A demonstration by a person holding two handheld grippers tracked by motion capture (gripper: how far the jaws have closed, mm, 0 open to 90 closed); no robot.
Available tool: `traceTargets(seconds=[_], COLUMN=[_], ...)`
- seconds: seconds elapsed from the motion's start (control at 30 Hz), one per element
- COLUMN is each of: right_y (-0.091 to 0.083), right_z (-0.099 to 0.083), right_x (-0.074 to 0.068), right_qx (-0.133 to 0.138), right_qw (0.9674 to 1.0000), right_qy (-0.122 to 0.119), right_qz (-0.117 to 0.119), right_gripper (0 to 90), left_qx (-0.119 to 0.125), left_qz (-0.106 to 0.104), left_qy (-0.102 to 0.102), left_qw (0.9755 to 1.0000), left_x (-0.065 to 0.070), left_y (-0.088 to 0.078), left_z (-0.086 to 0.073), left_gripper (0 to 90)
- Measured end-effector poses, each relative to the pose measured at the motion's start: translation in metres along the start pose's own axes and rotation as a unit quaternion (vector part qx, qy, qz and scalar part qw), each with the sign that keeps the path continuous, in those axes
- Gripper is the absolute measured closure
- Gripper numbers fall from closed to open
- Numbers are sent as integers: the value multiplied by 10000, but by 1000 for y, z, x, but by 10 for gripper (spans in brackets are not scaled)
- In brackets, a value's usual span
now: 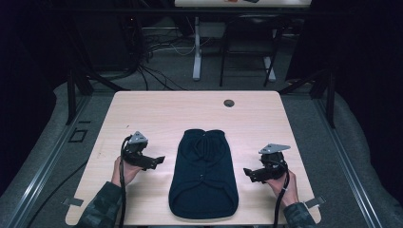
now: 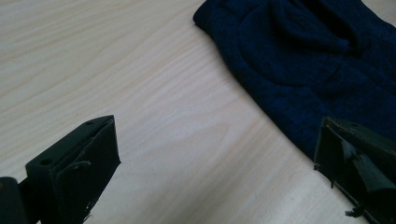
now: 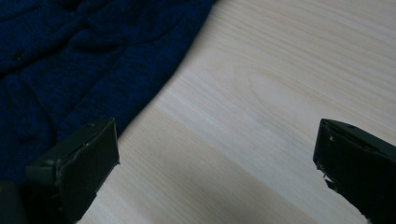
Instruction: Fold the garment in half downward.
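The navy knit sweater (image 1: 203,173) lies folded near the table's (image 1: 157,107) front edge; left gripper (image 1: 159,160) and right gripper (image 1: 248,172) flank it, jaws apart, ready to grasp.

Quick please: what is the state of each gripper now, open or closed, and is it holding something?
Left gripper: open, holding nothing, beside the dark blue garment.
Right gripper: open, holding nothing.
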State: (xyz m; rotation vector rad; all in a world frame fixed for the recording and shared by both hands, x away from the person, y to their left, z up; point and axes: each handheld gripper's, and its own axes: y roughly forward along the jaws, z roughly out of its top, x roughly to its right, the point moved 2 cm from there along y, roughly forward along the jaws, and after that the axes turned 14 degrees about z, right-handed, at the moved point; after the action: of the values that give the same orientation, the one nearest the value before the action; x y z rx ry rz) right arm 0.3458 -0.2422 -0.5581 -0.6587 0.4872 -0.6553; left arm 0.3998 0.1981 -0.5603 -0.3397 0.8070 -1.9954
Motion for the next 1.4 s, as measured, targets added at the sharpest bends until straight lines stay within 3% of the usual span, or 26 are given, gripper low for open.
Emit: traceTargets(seconds=[0.23,0.5,0.97,1.27,1.33,1.4], right_y=[10,24,48,73,82,87], right_z=[17,37,69,92,99,102], right_x=[0,1,9,14,15,16], right_qx=[18,-68,-210,-301,-347,-298], right_qw=[9999,9997,9993,9989,9988,9990], right_qy=[15,-59,-39,-43,25,32], right_qz=[139,214,308,370,334,341], right_gripper=[5,8,17,48,57,66], left_qx=[-6,-11,-100,-384,-473,-526], left_qz=[-171,-209,-265,-229,-113,-158], left_qy=[-30,89,12,-47,104,88], left_qw=[9998,9997,9996,9990,9988,9985], left_x=[6,14,22,29,33,36], left_y=[11,23,50,80,86,92], left_z=[20,41,68,77,79,79], left_gripper=[0,0,0,19,30,33])
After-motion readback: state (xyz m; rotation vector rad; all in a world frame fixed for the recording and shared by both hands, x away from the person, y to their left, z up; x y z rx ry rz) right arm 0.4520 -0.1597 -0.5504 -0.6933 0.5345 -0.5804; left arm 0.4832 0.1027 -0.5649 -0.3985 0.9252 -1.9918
